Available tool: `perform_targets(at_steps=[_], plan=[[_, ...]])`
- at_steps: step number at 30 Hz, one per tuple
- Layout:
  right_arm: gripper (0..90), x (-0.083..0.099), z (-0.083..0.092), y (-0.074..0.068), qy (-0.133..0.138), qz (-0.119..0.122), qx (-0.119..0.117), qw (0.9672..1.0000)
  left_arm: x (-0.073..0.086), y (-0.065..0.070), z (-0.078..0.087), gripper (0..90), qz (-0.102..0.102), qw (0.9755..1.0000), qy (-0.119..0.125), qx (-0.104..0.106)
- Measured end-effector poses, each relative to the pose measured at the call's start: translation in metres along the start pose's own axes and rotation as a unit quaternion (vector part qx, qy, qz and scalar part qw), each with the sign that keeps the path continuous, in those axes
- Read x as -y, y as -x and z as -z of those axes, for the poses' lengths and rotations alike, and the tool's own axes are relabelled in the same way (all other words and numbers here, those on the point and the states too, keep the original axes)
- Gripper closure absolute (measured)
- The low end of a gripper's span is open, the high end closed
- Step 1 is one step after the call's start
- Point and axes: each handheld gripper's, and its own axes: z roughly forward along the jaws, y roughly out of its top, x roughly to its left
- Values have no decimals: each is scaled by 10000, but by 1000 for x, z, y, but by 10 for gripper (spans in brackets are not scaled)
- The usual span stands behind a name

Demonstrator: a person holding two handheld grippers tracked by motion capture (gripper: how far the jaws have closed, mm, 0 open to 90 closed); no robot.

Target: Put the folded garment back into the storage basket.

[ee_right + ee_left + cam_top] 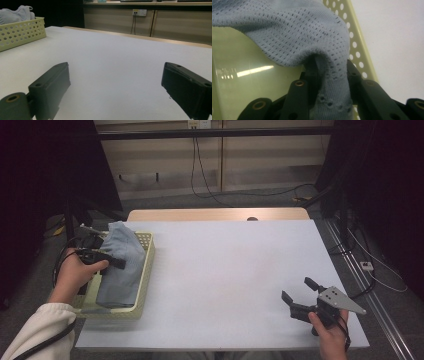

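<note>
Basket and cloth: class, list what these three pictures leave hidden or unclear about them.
- High view: the basket floor lies under the blue cloth, so anything beneath is hidden.
- Left gripper view: the left gripper pads are wrapped in a cloth fold; the cloth's extent is cut off by the top edge.
- Right gripper view: the basket's near wall hides its inside, and the left edge crops it.

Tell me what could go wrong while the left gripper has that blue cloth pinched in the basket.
The left gripper is shut on only a small fold of the blue knit cloth, so the fold may slip out when lifted. The cloth drapes over the perforated wall of the yellow basket; it could snag and drag or tip the basket. The right gripper rests open far across the table, too far to steady the basket.
</note>
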Motion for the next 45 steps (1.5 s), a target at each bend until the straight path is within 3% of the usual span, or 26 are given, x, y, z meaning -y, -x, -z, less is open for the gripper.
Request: perform_targets(at_steps=[12,25,30,45], plan=[[87,0,0,0,-7,9,-4,10000,3,-3,-1,691,64,10000,30,4],[87,0,-1,-1,-19,12,-5,10000,8,-9,-3,582,160,9998,38,-110],[88,0,-1,-1,-21,15,-6,10000,9,-12,-3,556,112,9998,0,-158],[88,0,0,-1,-18,17,-4,10000,14,-27,-1,525,319,9991,46,-280]])
